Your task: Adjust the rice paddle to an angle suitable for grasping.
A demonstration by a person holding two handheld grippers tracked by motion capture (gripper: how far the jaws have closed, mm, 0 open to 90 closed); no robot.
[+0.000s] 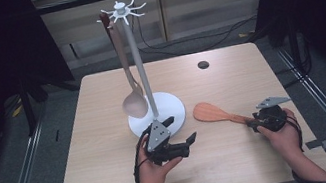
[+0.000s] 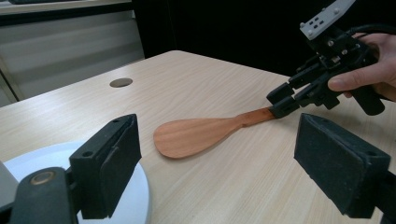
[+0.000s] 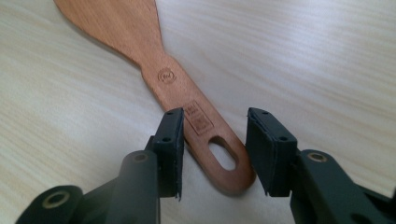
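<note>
The right gripper (image 1: 254, 122) lies low, pointing to ten o'clock, jaws loose around the spatula (image 1: 213, 113) handle. The left gripper (image 1: 182, 129) points to three o'clock, jaws wide and empty.

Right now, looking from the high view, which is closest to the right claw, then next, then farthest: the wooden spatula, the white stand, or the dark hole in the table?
1. wooden spatula: handle at the right claw.
2. white stand: farther left.
3. dark hole: at the table's far edge.
</note>
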